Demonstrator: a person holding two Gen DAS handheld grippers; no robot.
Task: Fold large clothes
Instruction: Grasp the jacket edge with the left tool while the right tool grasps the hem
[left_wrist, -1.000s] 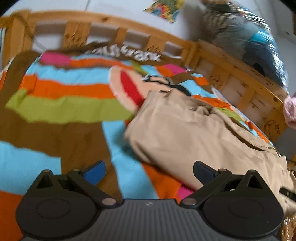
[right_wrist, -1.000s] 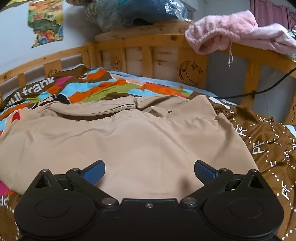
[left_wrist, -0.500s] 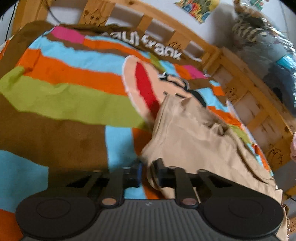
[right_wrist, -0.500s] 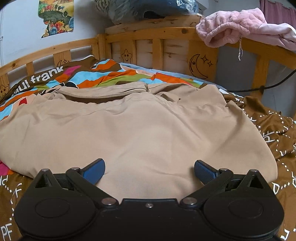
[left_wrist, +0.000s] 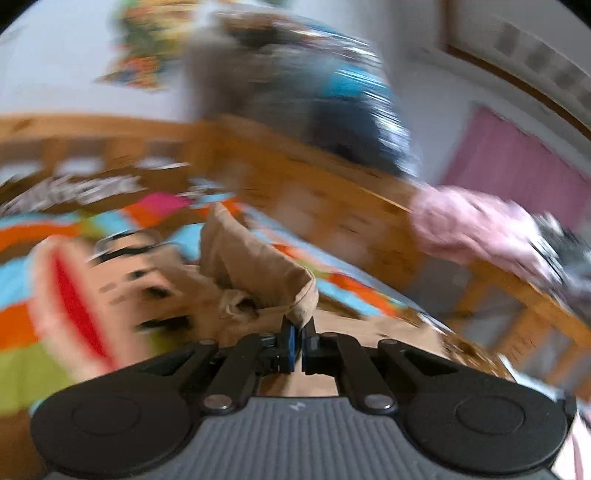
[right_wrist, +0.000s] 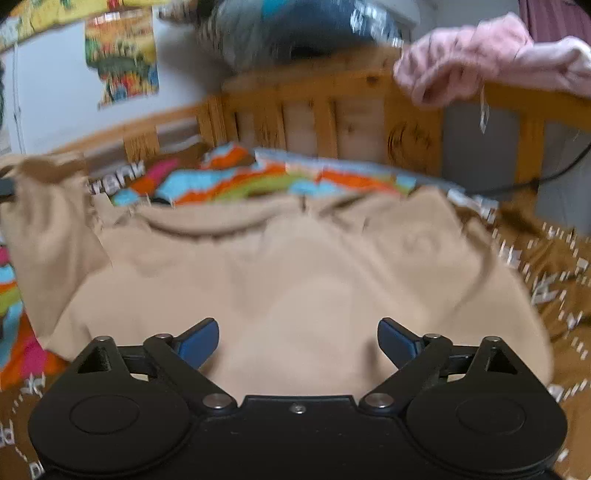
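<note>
A large tan garment (right_wrist: 295, 280) lies spread over the striped blanket on the bed. In the left wrist view my left gripper (left_wrist: 298, 334) is shut on a corner of the tan garment (left_wrist: 258, 273), and that corner is lifted off the bed in a raised fold. The lifted cloth shows at the far left of the right wrist view. My right gripper (right_wrist: 297, 341) hovers low over the near edge of the garment; its jaws are closing, still wide apart, and the pads touch nothing. Both views are blurred.
The striped cartoon blanket (left_wrist: 74, 295) covers the bed. A wooden bed rail (right_wrist: 332, 114) runs along the back and right side. A pink fleece (right_wrist: 480, 62) hangs over the rail, a plastic-wrapped bundle (right_wrist: 303, 29) sits above it, and a black cable (right_wrist: 535, 181) trails at the right.
My left gripper went from wide open to shut on the garment's left corner and lifted it up off the bed. The right gripper's jaws have narrowed a little, with little movement.
</note>
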